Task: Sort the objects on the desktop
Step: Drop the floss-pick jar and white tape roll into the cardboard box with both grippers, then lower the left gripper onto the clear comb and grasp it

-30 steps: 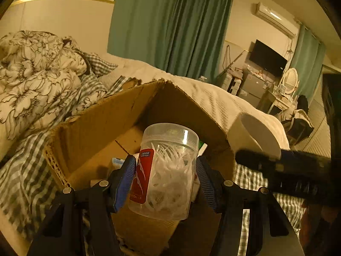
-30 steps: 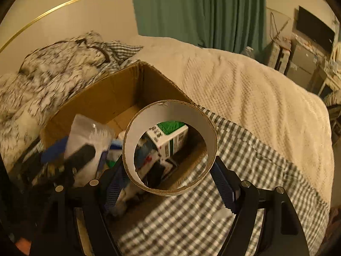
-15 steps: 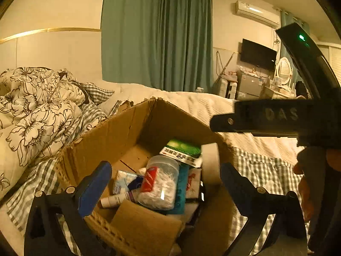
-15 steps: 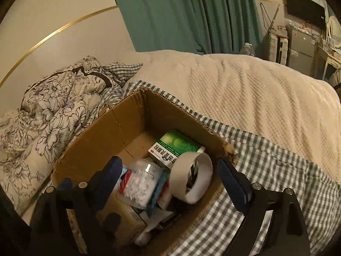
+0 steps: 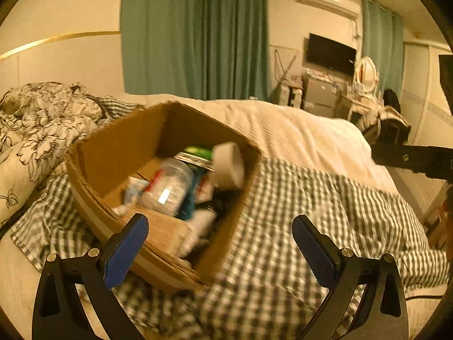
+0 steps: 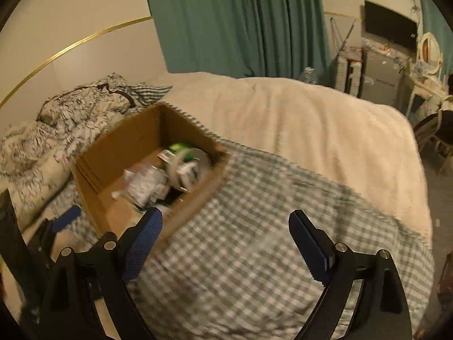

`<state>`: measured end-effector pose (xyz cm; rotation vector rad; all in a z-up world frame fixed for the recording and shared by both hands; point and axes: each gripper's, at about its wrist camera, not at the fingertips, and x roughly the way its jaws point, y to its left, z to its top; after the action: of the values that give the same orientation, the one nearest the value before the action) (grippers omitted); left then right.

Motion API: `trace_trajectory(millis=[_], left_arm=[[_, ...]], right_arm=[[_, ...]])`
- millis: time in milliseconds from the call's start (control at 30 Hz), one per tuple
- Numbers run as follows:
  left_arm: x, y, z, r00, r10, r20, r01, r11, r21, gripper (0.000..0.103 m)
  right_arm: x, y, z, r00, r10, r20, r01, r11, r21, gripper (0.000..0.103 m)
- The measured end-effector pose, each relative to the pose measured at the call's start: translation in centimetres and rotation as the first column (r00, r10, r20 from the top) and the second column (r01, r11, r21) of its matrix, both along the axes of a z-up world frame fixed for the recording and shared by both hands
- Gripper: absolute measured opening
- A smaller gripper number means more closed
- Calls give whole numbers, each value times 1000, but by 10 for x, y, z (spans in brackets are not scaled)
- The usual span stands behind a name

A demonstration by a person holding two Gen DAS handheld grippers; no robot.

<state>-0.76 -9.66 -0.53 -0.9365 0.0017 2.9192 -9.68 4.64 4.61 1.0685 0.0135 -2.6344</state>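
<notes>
Both tools, left (image 5: pixel 220 248) and right (image 6: pixel 225 245), gape empty above the checked bedspread (image 6: pixel 254 226). The floss-pick jar (image 5: pixel 167 189) and tape roll (image 5: pixel 229 164) lie inside the cardboard box (image 5: pixel 113 153); no loose items visible, so sorting appears nearly complete.

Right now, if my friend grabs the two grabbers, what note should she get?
Left gripper: jaws wide open, holding nothing.
Right gripper: the same.
The clear tub and the tape roll lie inside the cardboard box on the bed, with other small things.
Done: those two are in.
Left: nothing loose shows on the checked blanket; look beyond these views.
</notes>
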Motion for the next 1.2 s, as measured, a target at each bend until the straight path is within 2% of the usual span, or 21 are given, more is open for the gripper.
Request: trace_trajectory(millis=[133, 233, 333, 467, 533, 600, 667, 733, 800, 867, 900, 967, 1033, 1067, 1100, 1133, 1200], left_arm=[[0, 29, -16, 999, -27, 31, 26, 999, 21, 103], [-9, 52, -32, 997, -29, 69, 26, 999, 46, 103], [-21, 76, -46, 995, -45, 88, 40, 998, 56, 103], [-44, 113, -62, 989, -94, 116, 95, 996, 0, 103], [-61, 135, -73, 984, -132, 123, 137, 990, -34, 103], [-75, 151, -83, 974, -175, 141, 185, 981, -59, 103], [-99, 171, -99, 950, -228, 212, 256, 960, -114, 103], [-123, 185, -114, 930, -229, 287, 286, 942, -178, 103], [-139, 190, -126, 916, -246, 316, 314, 931, -186, 103], [-148, 192, -136, 901, -265, 344, 343, 920, -189, 103], [-151, 193, -144, 891, -276, 361, 360, 913, -192, 100], [-155, 193, -155, 872, -289, 395, 383, 906, -183, 83], [-158, 188, -165, 845, -314, 433, 397, 910, -115, 62], [-157, 186, -164, 842, -329, 427, 403, 910, -94, 56], [-154, 184, -163, 842, -338, 420, 407, 910, -82, 39], [-153, 183, -161, 841, -342, 420, 408, 910, -77, 31], [-151, 182, -160, 844, -338, 416, 405, 911, -81, 28]], right_arm=[[12, 42, -18, 999, -46, -14, 46, 999, 4, 91], [12, 70, -41, 997, -83, -3, 83, 997, -3, 91], [3, 91, -69, 994, -111, 9, 110, 993, 30, 91], [-18, 111, -105, 992, -112, 59, 110, 993, 46, 91], [-28, 115, -116, 992, -116, 53, 113, 992, 62, 91], [-37, 125, -123, 991, -132, 27, 130, 990, 59, 91], [-48, 136, -130, 989, -142, 37, 142, 990, 26, 91], [-56, 148, -138, 984, -165, 59, 167, 986, -20, 91], [-59, 160, -146, 978, -198, 70, 203, 977, -63, 91], [-66, 166, -153, 974, -207, 91, 213, 976, -54, 91], [-68, 167, -157, 973, -209, 98, 214, 976, -46, 91], [-70, 166, -160, 973, -207, 105, 213, 976, -50, 91], [-69, 165, -163, 972, -208, 109, 215, 975, -61, 91], [-69, 165, -162, 973, -205, 106, 213, 975, -66, 91], [-68, 164, -161, 973, -204, 104, 211, 975, -67, 91], [-67, 163, -159, 974, -202, 101, 210, 975, -68, 91], [-64, 162, -156, 974, -204, 97, 211, 975, -71, 91]])
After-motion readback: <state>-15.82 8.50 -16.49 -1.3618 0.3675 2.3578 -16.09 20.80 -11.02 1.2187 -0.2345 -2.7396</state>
